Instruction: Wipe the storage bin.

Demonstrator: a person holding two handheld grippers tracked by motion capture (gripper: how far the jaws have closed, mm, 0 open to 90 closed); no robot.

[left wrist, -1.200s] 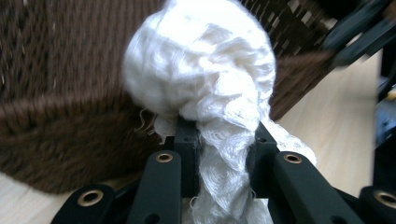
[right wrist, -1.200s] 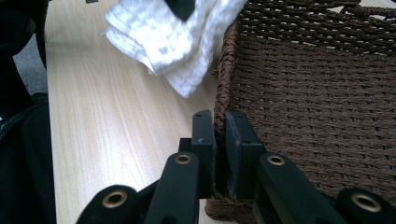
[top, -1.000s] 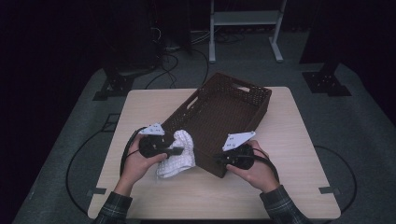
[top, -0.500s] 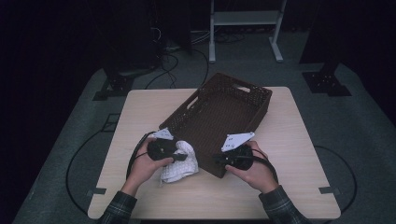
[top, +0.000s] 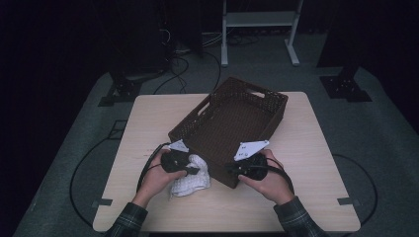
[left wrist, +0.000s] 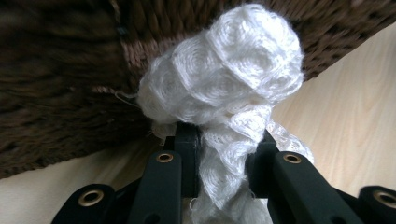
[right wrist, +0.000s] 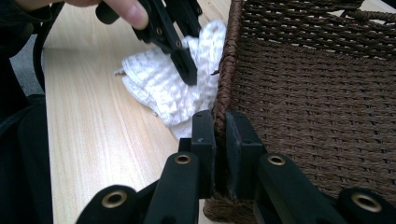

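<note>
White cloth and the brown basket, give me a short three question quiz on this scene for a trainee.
1. True or false: the left tool is shut on the white cloth.
2. What does the right tool clamp? A) the basket rim B) the cloth C) a cable
3. Fill in: the cloth lies on the table, ______ the basket.

Key:
1. True; the cloth is pinched between its jaws.
2. A; the jaws close on the woven rim.
3. Outside, against its near wall.
</note>
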